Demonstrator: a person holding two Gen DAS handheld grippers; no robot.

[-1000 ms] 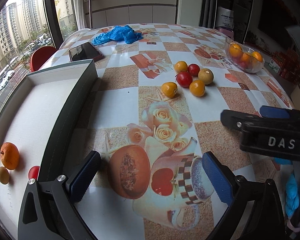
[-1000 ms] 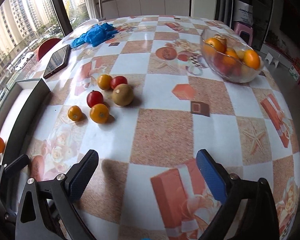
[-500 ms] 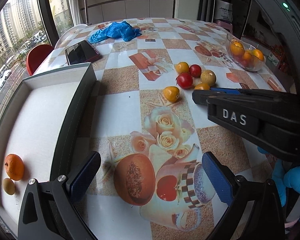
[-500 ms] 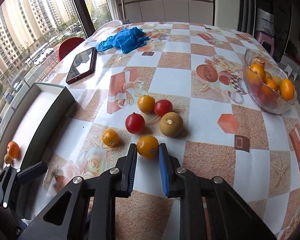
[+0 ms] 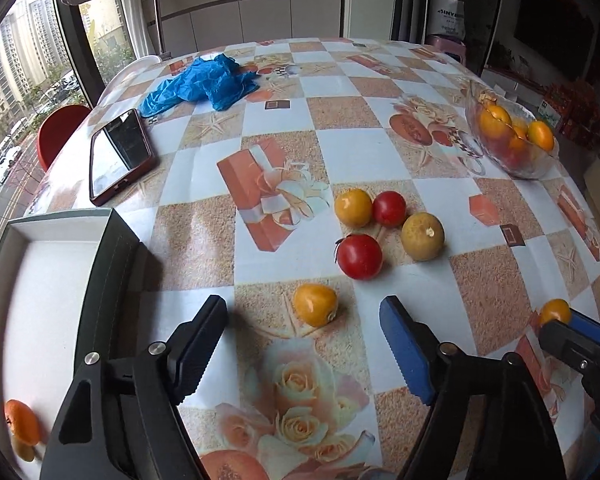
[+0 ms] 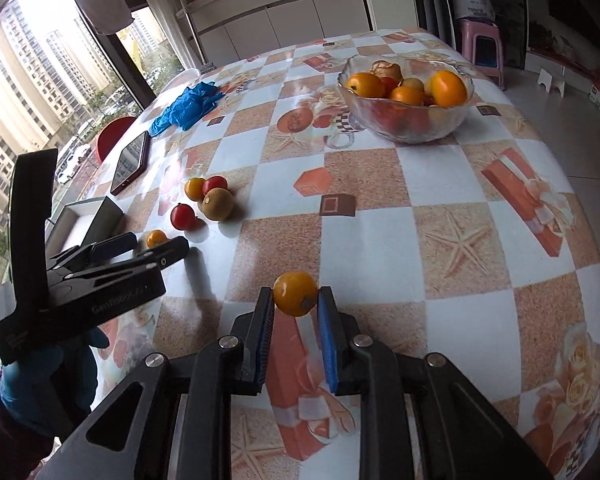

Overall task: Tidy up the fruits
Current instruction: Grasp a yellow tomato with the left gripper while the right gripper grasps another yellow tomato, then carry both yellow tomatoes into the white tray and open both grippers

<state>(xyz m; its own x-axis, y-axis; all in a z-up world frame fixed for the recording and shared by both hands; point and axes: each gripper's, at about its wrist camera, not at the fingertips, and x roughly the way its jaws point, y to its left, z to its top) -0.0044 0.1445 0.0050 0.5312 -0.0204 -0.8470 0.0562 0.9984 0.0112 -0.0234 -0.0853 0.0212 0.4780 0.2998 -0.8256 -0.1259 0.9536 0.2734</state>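
My right gripper (image 6: 295,300) is shut on a yellow-orange tomato (image 6: 295,293) and holds it above the table; it also shows in the left wrist view (image 5: 554,312). My left gripper (image 5: 304,322) is open, its jaws on either side of a small yellow fruit (image 5: 315,304) on the table. Beyond it lie a red tomato (image 5: 359,256), a brownish round fruit (image 5: 422,236), another red tomato (image 5: 389,208) and a yellow fruit (image 5: 353,207). A glass bowl (image 6: 404,130) of oranges and other fruit stands far right.
A dark box with a white inside (image 5: 52,300) stands at the left and holds an orange (image 5: 22,422). A phone (image 5: 120,156) and blue gloves (image 5: 204,84) lie at the far left. The table edge is close on the right.
My right gripper closed on the yellow-orange tomato and lifted it away to the right. My left gripper moved forward until the small yellow fruit sits between its open jaws.
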